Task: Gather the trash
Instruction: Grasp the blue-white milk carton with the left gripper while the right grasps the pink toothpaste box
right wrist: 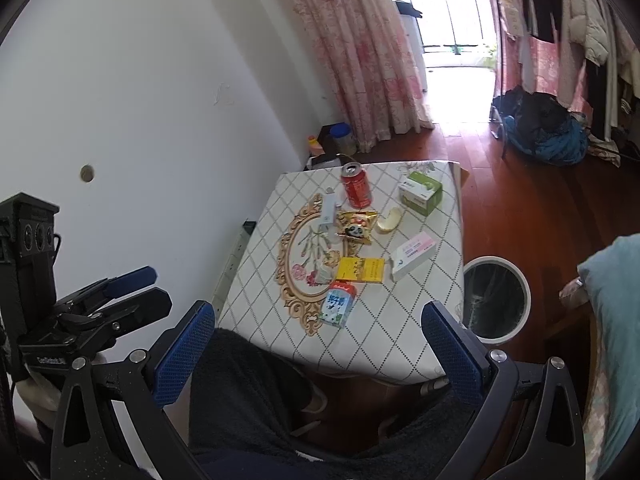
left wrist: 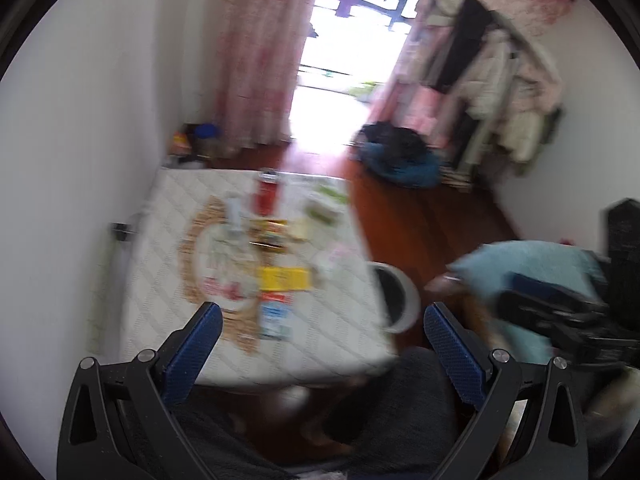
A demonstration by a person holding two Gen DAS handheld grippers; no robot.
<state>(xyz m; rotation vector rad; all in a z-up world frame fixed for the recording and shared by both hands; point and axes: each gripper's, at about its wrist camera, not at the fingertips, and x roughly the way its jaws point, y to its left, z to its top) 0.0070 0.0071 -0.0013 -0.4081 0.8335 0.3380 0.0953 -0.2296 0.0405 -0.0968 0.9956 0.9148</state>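
1. Lowest in both wrist views, the left tool (left wrist: 322,324) and the right tool (right wrist: 318,322) stand with fingers wide apart, holding nothing, above dark-clothed knees.
2. Just beyond, at centre frame, the table (right wrist: 400,344) carries the trash; the white bin (right wrist: 498,300) sits on the floor touching its right edge.
3. Nearest lies a small milk carton (right wrist: 338,306): light, crushable, best pinched across its flat sides. Its print is too small to read.
4. Behind it lie a yellow box (right wrist: 360,270) and a pink-white box (right wrist: 412,256), both stiff card.
5. Farther, a crinkly panda wrapper (right wrist: 357,227) looks slippery.
6. Farthest, the red can (right wrist: 356,186) stands upright, open, probably light and dentable; a green box (right wrist: 421,192) sits right of it.
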